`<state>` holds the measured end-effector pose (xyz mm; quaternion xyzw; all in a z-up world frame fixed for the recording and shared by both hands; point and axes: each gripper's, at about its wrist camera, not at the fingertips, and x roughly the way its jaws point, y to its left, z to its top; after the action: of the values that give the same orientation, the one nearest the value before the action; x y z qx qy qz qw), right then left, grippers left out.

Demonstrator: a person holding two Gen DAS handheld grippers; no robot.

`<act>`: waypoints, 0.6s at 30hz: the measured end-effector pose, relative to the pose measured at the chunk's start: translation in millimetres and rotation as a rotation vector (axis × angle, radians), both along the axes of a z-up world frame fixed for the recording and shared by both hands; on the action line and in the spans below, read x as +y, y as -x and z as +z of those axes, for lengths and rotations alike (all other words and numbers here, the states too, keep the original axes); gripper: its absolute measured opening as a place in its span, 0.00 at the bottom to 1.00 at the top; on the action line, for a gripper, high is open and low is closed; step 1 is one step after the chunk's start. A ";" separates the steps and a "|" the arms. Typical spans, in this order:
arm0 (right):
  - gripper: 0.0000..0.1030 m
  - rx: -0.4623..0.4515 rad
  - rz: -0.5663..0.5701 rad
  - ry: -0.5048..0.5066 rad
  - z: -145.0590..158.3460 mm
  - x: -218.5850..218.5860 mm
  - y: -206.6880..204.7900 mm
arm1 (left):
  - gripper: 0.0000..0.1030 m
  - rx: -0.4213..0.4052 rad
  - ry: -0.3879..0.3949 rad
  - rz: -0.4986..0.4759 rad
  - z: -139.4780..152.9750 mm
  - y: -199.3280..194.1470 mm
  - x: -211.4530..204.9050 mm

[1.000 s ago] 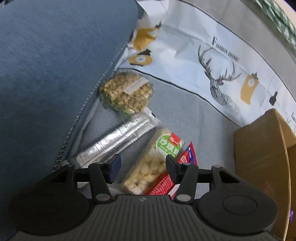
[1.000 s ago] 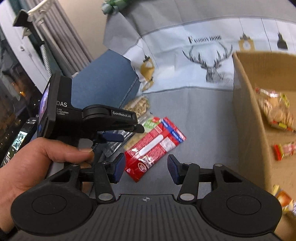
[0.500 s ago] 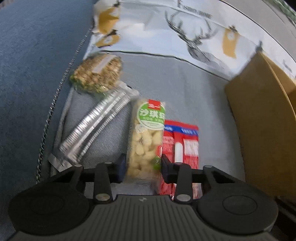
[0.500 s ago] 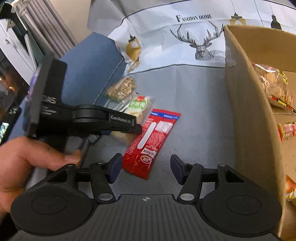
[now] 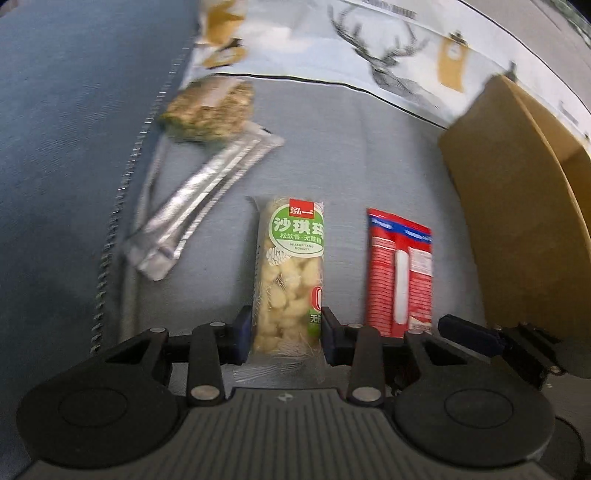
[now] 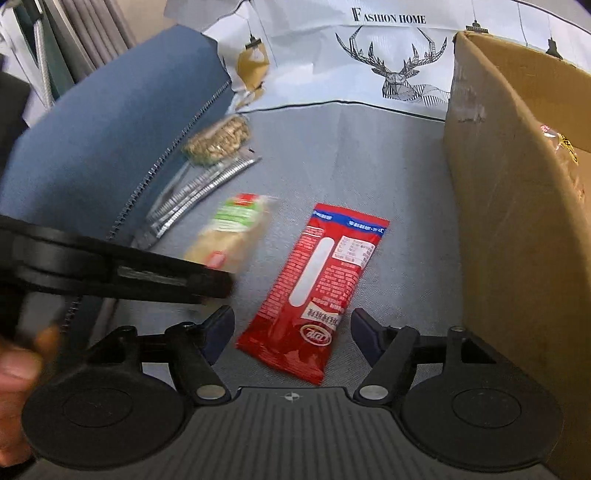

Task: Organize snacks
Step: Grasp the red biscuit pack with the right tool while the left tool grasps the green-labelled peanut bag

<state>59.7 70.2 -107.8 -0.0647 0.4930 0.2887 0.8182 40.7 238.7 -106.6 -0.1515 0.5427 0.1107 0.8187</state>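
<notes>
Landmark: the clear snack pack [image 5: 288,273], lying lengthwise on grey cloth [image 5: 351,147].

- Far left of the pack: blue cushion [image 5: 66,147] with a zip edge.
- Left and beyond the pack: round seed cake [image 5: 210,110] in clear wrap, blurred; a silver foil sachet [image 5: 199,206] lies slanted between cake and pack.
- The pack: green round label with white Chinese characters, small line "WUZHE TANG", red square at top; pale puffed lumps show through the film.
- Left tool [image 5: 284,332]: pads pressed against both sides of the pack's near end, pinching it.
- Right of the pack: red wrapper [image 6: 314,288], back side up, blue top band, white strip, small print unreadable.
- Right tool [image 6: 291,328]: jaws opening, either side of the wrapper's near end, not touching.
- Far right: cardboard box [image 6: 509,221].
- Beyond the pack: white cloth print [image 6: 388,18], "FASHION HOME", stag head.
</notes>
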 end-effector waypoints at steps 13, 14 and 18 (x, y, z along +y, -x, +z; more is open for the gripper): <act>0.11 -0.089 0.051 0.104 -7.9 9.3 6.1 | 0.47 0.032 -0.041 -0.027 -6.9 -3.2 -6.1; 0.10 -0.084 0.051 0.103 -6.2 7.0 5.8 | 0.47 0.032 -0.044 -0.029 -6.9 -3.0 -7.3; 0.10 -0.068 0.071 0.098 -2.8 -0.6 9.0 | 0.40 0.025 -0.051 -0.042 -5.1 -0.1 -13.5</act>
<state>50.8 69.5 -110.6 -0.1320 0.4758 0.2905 0.8196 40.8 225.3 -111.7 -0.1175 0.5529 0.1091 0.8177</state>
